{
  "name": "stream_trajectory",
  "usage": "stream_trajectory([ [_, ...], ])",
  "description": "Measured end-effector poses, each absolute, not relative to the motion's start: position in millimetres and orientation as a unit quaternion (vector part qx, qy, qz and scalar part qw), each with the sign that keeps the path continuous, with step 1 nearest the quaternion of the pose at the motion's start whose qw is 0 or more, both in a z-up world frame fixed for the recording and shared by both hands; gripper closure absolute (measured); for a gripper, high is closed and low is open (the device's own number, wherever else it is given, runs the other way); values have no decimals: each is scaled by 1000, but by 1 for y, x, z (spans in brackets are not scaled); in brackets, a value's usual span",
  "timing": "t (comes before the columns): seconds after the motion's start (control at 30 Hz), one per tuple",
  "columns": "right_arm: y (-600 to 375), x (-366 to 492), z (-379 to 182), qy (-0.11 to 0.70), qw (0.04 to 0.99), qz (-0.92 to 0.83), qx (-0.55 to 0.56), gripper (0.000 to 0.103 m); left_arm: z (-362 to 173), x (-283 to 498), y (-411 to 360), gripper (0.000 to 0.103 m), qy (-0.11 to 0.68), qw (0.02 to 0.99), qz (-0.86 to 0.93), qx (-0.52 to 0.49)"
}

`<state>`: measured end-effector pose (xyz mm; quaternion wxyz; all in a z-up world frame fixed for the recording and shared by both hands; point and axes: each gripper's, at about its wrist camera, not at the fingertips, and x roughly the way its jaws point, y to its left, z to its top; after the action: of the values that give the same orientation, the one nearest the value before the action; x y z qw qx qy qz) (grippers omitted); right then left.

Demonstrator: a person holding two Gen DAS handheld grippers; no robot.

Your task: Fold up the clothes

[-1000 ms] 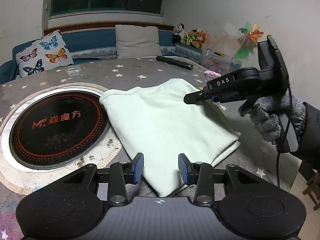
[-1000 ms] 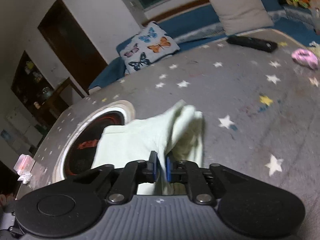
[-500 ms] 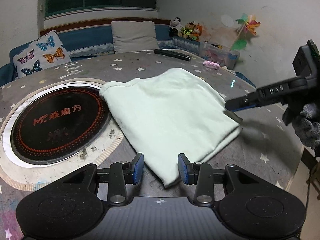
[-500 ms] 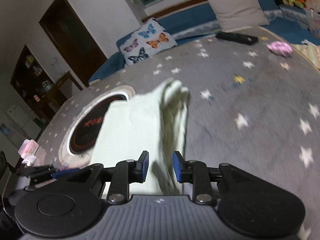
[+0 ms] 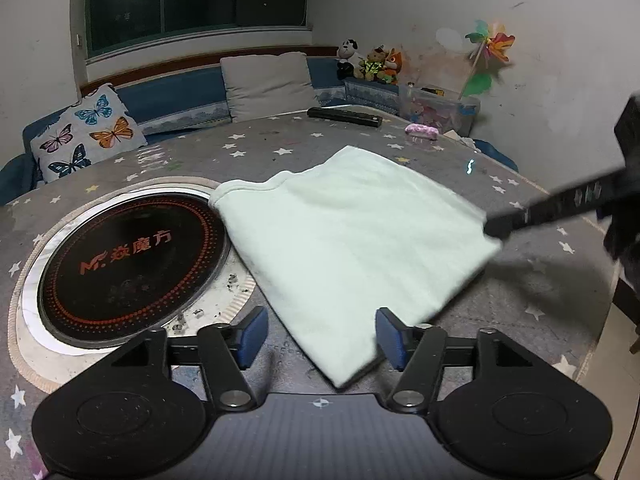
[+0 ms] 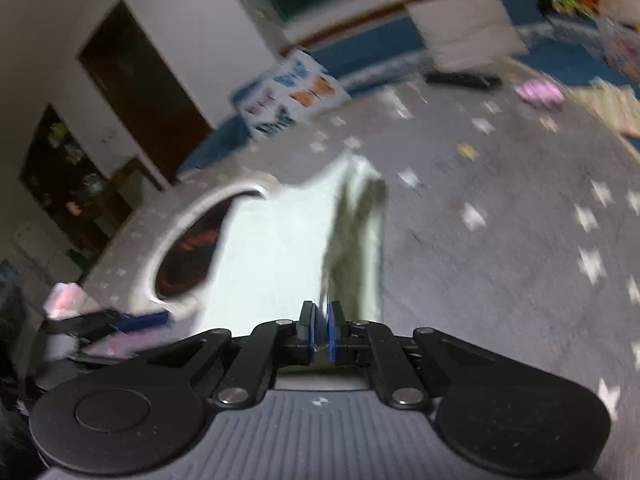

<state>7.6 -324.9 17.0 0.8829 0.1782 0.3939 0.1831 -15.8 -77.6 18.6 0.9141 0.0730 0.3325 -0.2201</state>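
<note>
A pale green folded cloth (image 5: 348,240) lies flat on the grey star-patterned table (image 5: 280,140). My left gripper (image 5: 320,338) is open wide, its blue pads on either side of the cloth's near corner, just above the table. My right gripper (image 5: 494,230) reaches in from the right to the cloth's right corner. The right wrist view is blurred, but it shows that gripper (image 6: 320,332) shut with the edge of the cloth (image 6: 272,248) pinched between its pads, and a raised fold (image 6: 356,232) running away ahead of it.
A round black induction plate (image 5: 132,256) is set in the table left of the cloth. A black remote (image 5: 344,117) and a pink item (image 5: 422,131) lie at the far side. The table's edge drops off at the right (image 5: 600,312).
The right gripper let go half a second ago, swung to the cloth's right corner and has shut on it. The left gripper's fingers have spread wider around the near corner.
</note>
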Motion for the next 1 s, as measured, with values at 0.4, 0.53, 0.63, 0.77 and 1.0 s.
stream_trajectory([
  [0.4, -304, 32, 43, 345, 911, 194, 118, 85, 23, 6, -89, 5, 302, 929, -191, 96],
  [0.53, -283, 64, 42, 335, 911, 213, 108, 84, 17, 17, -91, 2, 307, 928, -186, 101],
  [0.63, -274, 81, 37, 334, 912, 218, 98, 84, 11, 23, -90, 2, 314, 926, -182, 99],
  [0.77, -271, 97, 22, 347, 911, 203, 92, 83, 2, 29, -87, 2, 326, 923, -178, 98],
  [1.0, -277, 107, 15, 348, 916, 180, 89, 84, -8, 30, -82, 2, 340, 918, -175, 104],
])
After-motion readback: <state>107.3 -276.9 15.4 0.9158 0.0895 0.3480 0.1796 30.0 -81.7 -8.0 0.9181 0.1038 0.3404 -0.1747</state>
